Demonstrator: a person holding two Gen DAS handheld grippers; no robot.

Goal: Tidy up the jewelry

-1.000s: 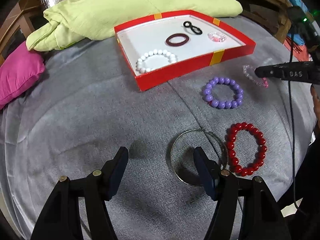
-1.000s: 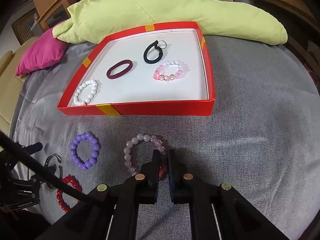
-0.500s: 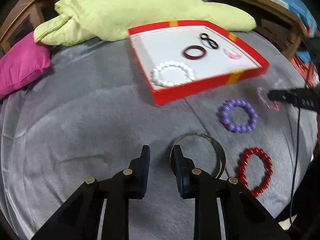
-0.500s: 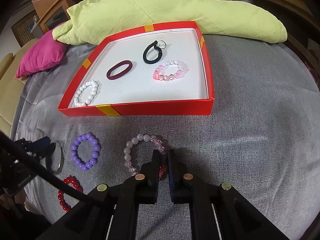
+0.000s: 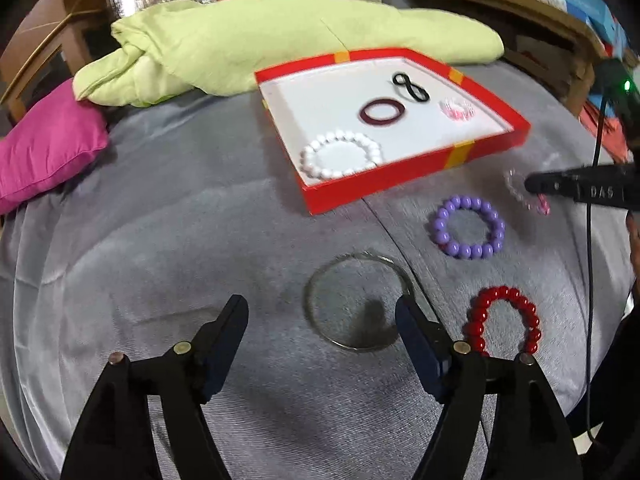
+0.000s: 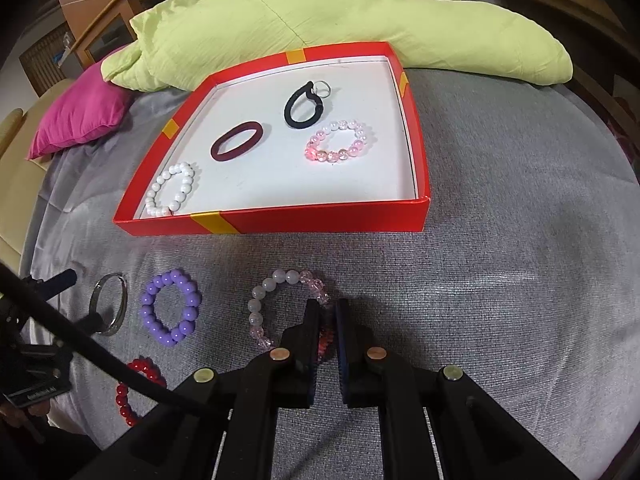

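A red box (image 5: 412, 176) (image 6: 280, 224) with a white floor holds a white bead bracelet (image 5: 340, 155), a maroon ring (image 5: 381, 111), a black loop (image 5: 410, 87) and a pink bead bracelet (image 6: 338, 142). On the grey cloth lie a silver bangle (image 5: 320, 316) (image 6: 108, 304), a purple bead bracelet (image 5: 466, 227) (image 6: 170, 307) and a red bead bracelet (image 5: 502, 320) (image 6: 136, 388). My left gripper (image 5: 322, 314) is open, its right finger over the bangle. My right gripper (image 6: 328, 312) is shut on a pale pink bead bracelet (image 6: 276, 300), which rests on the cloth.
A light green folded cloth (image 5: 260, 40) (image 6: 340, 20) lies behind the box. A magenta pillow (image 5: 44, 148) (image 6: 80, 116) sits at the far left. Wooden furniture and a shelf stand around the edges. A black cable (image 5: 592, 240) hangs at the right.
My left gripper closed half a second ago beside the bangle and has now opened wide again, with the bangle still on the cloth. My right gripper has stayed shut on the pale pink bracelet.
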